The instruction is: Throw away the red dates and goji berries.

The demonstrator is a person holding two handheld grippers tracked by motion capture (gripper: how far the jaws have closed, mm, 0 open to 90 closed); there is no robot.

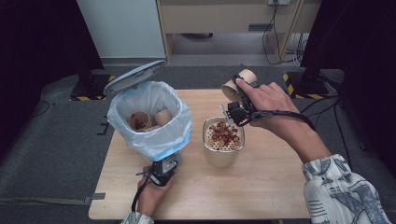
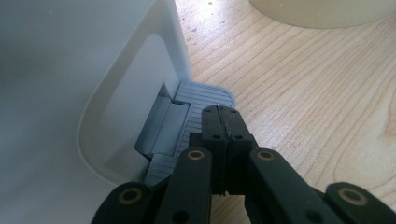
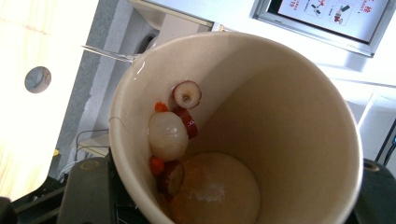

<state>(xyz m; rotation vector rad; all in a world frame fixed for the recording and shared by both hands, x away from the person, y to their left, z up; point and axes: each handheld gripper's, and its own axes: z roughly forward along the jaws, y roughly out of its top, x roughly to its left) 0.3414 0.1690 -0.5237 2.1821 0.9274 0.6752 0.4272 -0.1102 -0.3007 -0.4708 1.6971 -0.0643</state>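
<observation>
A white pedal bin (image 1: 149, 116) with a pale blue liner stands on the wooden table (image 1: 261, 196), its lid (image 1: 133, 77) up. Paper cups (image 1: 148, 119) lie inside it. My left gripper (image 1: 167, 164) is shut with nothing between its jaws, its tips (image 2: 223, 112) pressing on the grey pedal (image 2: 205, 95) at the bin's base. My right gripper (image 1: 235, 95) is shut on a paper cup (image 1: 239, 83), held tilted above a beige strainer bowl (image 1: 223, 140) of red fruit slices. In the right gripper view, fruit bits (image 3: 170, 133) cling inside the cup (image 3: 280, 116).
The bowl stands just right of the bin, near the table's middle. Bare wood lies in front of and to the right of the bowl. Beyond the table's far edge is grey floor, with black stands (image 1: 308, 79) and cables.
</observation>
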